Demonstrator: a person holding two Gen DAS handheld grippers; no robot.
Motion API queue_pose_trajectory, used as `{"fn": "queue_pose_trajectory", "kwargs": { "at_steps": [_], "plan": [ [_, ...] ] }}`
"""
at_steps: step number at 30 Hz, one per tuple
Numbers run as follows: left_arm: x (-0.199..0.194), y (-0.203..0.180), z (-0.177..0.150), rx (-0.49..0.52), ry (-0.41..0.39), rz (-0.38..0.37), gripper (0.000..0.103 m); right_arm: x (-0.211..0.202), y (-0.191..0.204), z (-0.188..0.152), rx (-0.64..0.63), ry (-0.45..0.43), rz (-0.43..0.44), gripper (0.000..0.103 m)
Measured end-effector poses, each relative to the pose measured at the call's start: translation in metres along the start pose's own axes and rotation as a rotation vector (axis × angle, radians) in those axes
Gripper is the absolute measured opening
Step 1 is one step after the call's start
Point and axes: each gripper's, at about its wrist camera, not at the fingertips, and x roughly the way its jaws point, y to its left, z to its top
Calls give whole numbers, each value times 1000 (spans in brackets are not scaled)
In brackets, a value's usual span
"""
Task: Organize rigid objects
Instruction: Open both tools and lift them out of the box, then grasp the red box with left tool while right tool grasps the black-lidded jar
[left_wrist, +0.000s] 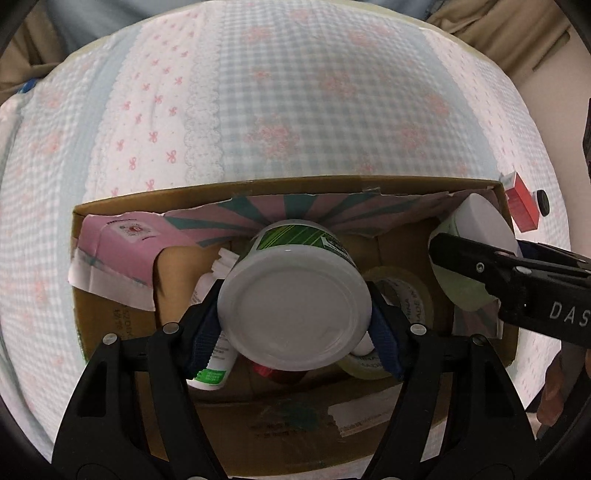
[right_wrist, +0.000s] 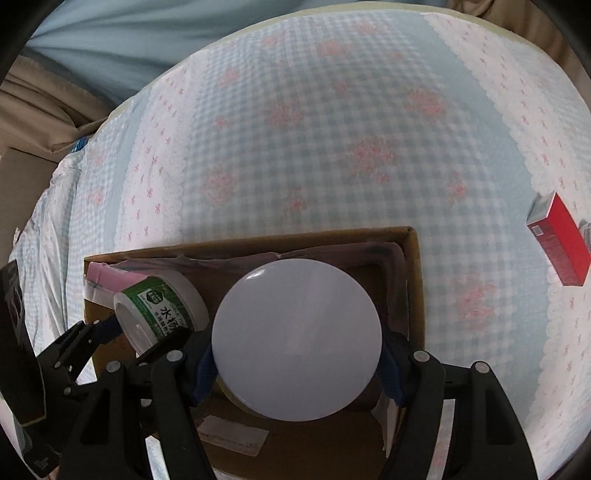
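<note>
Left hand-held gripper (left_wrist: 294, 312) is clamped on a green-labelled tub (left_wrist: 295, 295), blue pads pressed on both sides of its white lid end. The tub is round and squat, white plastic lid facing the camera, green label with diagonal stripes; from the right wrist view the label shows a hexagon logo and Chinese characters "水杯", the rest too small to read. It hangs over the open cardboard box (left_wrist: 110, 310), just below the gripper.

Right hand-held gripper (right_wrist: 296, 345) is clamped on a white round container (right_wrist: 296, 339), pads on both sides; smooth plain white face, no writing seen, pale green side in the left view. It sits over the right end of the box, beside the left gripper's tub.

Under the left gripper in the box: tape roll (left_wrist: 402, 291) printed "MADE IN", a white tube (left_wrist: 218, 354) with green label, pink packet (left_wrist: 122, 236).

Right of both grippers, outside the box, a red carton (right_wrist: 561, 243) lies on the checked cloth (right_wrist: 314, 147).
</note>
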Motion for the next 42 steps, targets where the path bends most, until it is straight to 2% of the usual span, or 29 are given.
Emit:
{"fn": "queue_pose_trajectory", "kwargs": {
  "at_steps": [2, 3, 4, 6, 7, 11, 20, 31, 42],
  "plan": [
    [0, 2, 1, -20, 8, -12, 68, -1, -2, -1, 15, -10, 24, 67],
    [-2, 3, 2, -31, 6, -28, 73, -2, -3, -1, 25, -15, 27, 70],
    [-6, 4, 2, -37, -1, -45, 98, -5, -4, -2, 35, -27, 42, 78],
    [-16, 4, 3, -26, -22, -32, 103, -14, -2, -4, 33, -56, 89, 99],
    [-21, 3, 2, -13, -24, -16, 103, -19, -1, -5, 19, -77, 80, 103],
    [-32, 4, -4, 10, -21, 30, 103, -34, 2, -11, -22, -122, 52, 103],
    [-68, 5, -24, -24, -51, 17, 103, -68, 2, -24, -18, -148, 38, 103],
    [-145, 1, -57, -28, -157, 20, 103, -126, 27, -62, -56, -215, 27, 103],
    [-226, -20, -98, -50, -263, 4, 103, -207, 45, -115, -113, -294, -70, 103]
  ]
}}
